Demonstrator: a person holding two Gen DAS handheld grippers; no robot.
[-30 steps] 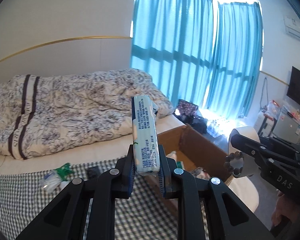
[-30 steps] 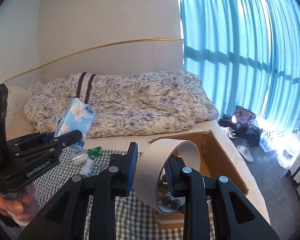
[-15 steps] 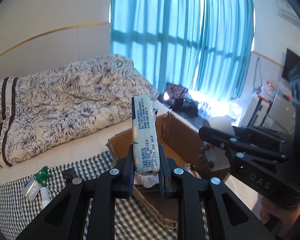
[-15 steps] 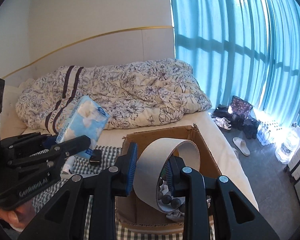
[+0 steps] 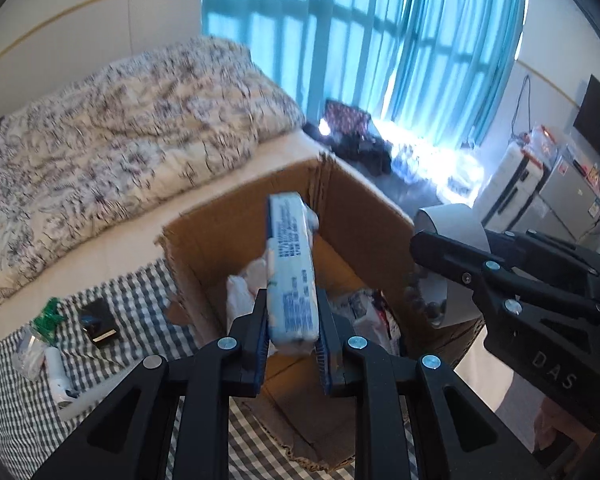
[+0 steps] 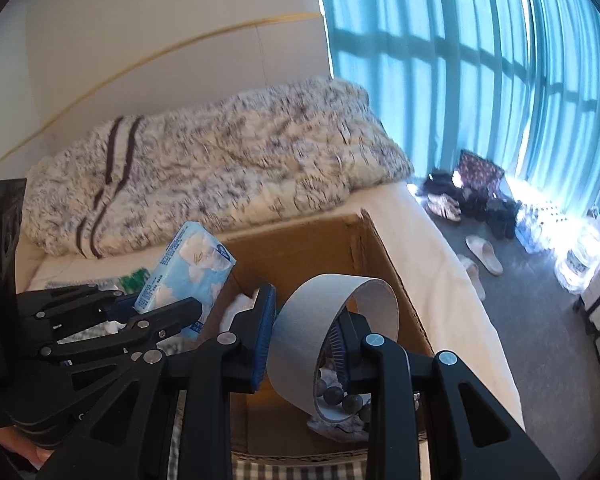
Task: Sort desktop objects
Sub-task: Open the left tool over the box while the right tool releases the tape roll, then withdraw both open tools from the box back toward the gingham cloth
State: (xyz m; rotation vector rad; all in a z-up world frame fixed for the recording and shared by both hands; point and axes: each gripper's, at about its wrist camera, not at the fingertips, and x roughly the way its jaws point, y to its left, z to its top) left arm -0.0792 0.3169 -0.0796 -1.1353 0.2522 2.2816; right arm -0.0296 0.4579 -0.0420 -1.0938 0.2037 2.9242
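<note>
A blue tissue pack (image 5: 291, 268) is being clamped upright by the left claw (image 5: 292, 338), its pads pressed on both sides; the pack is being held above the open cardboard box (image 5: 364, 216), which is standing on the checked cloth (image 5: 140, 320); a grey tape roll (image 6: 332, 340) is being pinched through its wall by the right claw (image 6: 300, 344), one pad outside and one inside the ring; dark beads (image 6: 336, 394) are seen hanging inside the roll, over the box; a small bottle (image 5: 56, 368) and a black object (image 5: 98, 322) are lying on the cloth beside the box.
</note>
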